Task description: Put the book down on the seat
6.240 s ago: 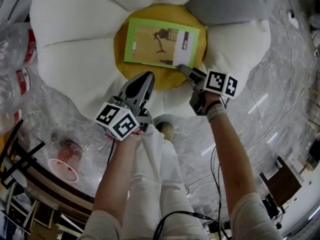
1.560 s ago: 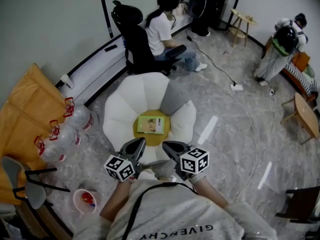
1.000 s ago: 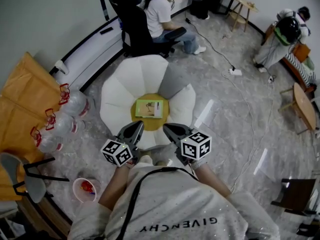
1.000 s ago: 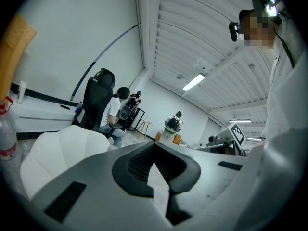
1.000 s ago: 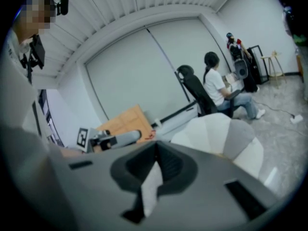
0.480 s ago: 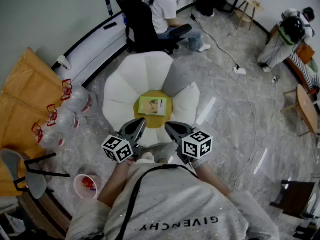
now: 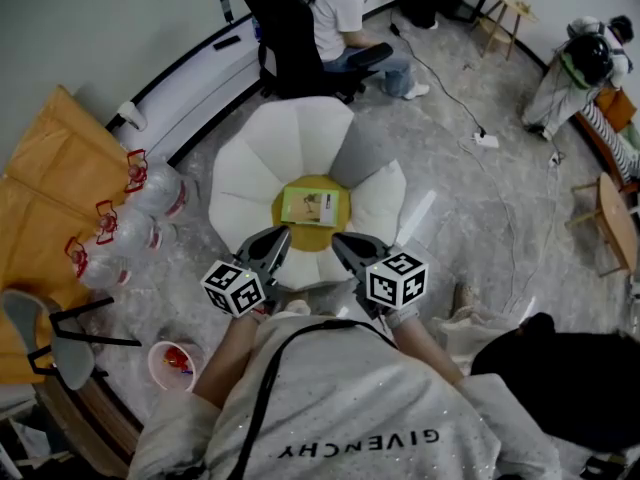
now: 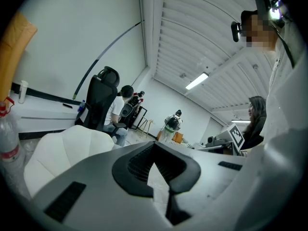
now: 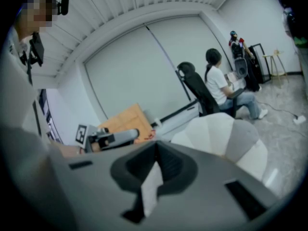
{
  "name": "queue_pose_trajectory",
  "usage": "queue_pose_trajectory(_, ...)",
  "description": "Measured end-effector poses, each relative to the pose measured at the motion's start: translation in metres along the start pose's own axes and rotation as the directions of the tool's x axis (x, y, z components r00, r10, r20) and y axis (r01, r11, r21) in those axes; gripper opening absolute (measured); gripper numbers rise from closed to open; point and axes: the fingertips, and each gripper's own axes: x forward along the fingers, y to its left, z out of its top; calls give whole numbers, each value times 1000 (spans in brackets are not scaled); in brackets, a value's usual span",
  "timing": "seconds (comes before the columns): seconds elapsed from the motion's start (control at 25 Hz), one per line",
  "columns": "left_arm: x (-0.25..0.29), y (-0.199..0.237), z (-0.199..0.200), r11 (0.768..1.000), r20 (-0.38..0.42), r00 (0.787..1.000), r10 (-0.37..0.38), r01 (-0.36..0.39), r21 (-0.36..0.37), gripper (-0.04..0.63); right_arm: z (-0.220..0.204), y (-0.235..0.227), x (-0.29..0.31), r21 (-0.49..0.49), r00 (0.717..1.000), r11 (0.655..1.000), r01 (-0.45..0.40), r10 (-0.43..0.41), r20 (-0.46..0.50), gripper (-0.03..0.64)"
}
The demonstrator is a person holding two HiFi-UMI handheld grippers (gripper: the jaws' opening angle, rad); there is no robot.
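At lower centre of the head view, close to the person's chest, the left gripper (image 7: pixel 274 238) and right gripper (image 7: pixel 344 242) are both clenched with nothing between their jaws; just beyond them, at mid-frame, the green book (image 7: pixel 310 206) lies flat on the yellow middle of the white flower-shaped seat (image 7: pixel 250 163), apart from both grippers. The placing looks finished; the next move probably calls only for staying clear of the book.

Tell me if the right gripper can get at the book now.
Probably yes: the book lies uncovered on the seat, nothing between it and the right gripper, whose shut jaws must open first.
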Motion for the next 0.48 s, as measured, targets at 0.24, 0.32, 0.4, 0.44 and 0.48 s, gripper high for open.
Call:
queue_pose_trajectory(0.24, 1, 7, 2, 1000, -10, 1000, 2, -2, -8, 23, 6, -3, 8, -5, 1000, 1000, -1, 1, -1, 15)
queue_pose_trajectory(0.32, 3, 10, 2, 1000, -14, 1000, 2, -2, -11, 23, 8, -4, 11, -4, 1000, 1000, -4, 4, -5, 15)
queue_pose_trajectory(0.4, 6, 12, 4, 1000, -17, 1000, 1, -1, -11, 23, 8, -4, 15, -5, 1000, 1000, -8, 8, -12, 15)
queue_pose_trajectory(0.44, 7, 13, 4, 1000, -18, 1000, 0, -1, -11, 23, 8, -5, 17, -5, 1000, 1000, -11, 11, -16, 15)
queue_pose_trajectory(0.48, 8, 15, 4, 1000, -18, 1000, 0, 0, -11, 23, 7, -5, 18, -4, 1000, 1000, -14, 13, -19, 15)
